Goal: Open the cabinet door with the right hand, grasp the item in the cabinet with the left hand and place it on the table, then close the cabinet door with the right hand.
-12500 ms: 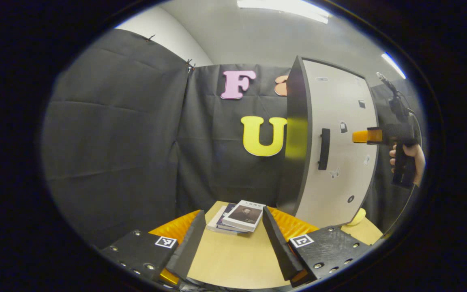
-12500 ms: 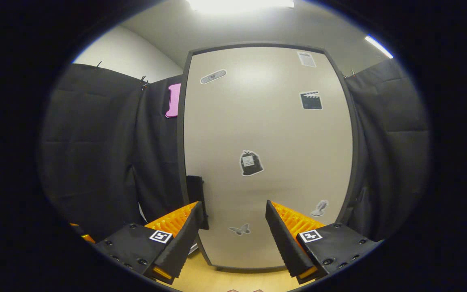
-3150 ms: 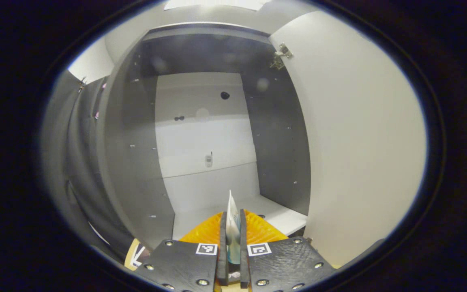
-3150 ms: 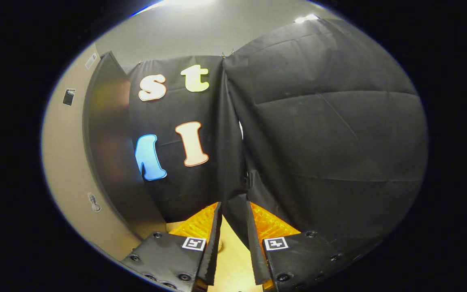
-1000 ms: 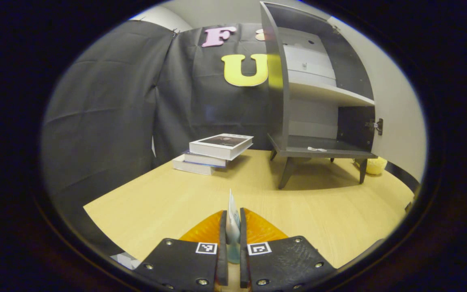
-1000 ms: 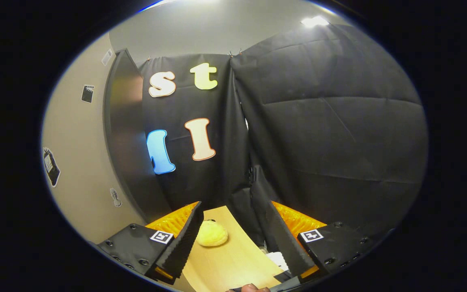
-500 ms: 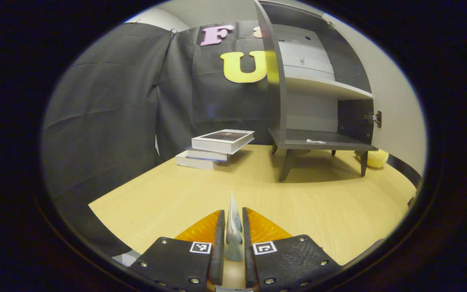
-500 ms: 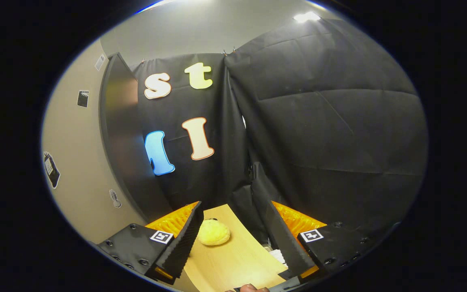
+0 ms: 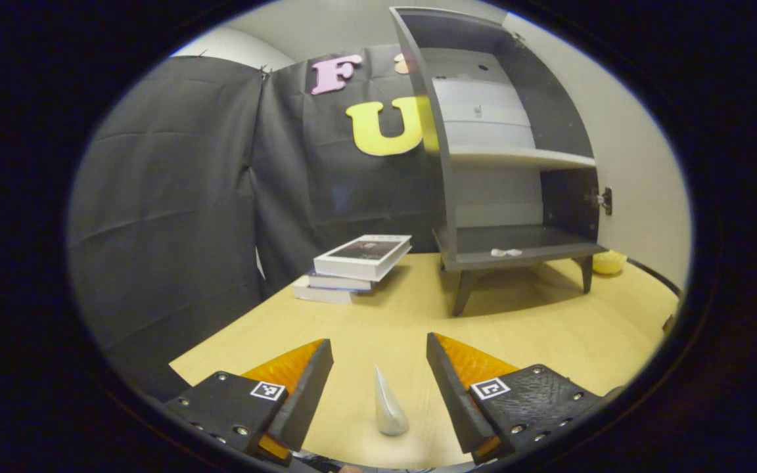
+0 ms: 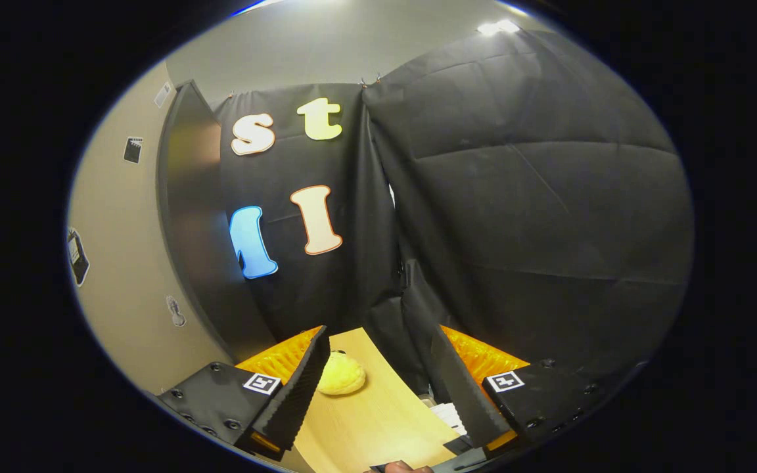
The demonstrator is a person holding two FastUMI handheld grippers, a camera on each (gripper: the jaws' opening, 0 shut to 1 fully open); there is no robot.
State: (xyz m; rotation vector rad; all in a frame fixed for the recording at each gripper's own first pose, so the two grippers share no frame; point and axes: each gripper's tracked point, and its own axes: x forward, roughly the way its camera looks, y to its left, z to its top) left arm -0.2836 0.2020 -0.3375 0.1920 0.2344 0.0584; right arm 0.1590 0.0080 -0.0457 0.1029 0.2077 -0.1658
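Half a second earlier the left gripper (image 9: pixel 378 378) had been clamped on the thin packet (image 9: pixel 388 404); since then its fingers had spread wide and let go, and the packet stood alone on the table (image 9: pixel 516 328), between the two fingers and touching neither. The table was pale wood, closed in by black cloth walls under a grey ceiling with strip lights. On it, farther back in the left gripper view, lay a stack of books (image 9: pixel 355 266), and to the right of the stack stood the dark cabinet (image 9: pixel 483 164) on short legs, its door (image 9: pixel 635 164) swung open to the right, a small white scrap (image 9: pixel 505 252) lying on its bottom shelf. A yellow ball (image 9: pixel 605 263) sat on the table just beyond the cabinet's right legs. The left gripper was held low and level over the table, aimed at the cabinet. The packet stood on its rounded end, long axis upright, its narrow tip pointing up and leaning slightly left, thin edge toward the camera. The right gripper (image 10: pixel 375 361) hung with its fingers wide apart and nothing between them, beside the open door, the ball just past its left finger.
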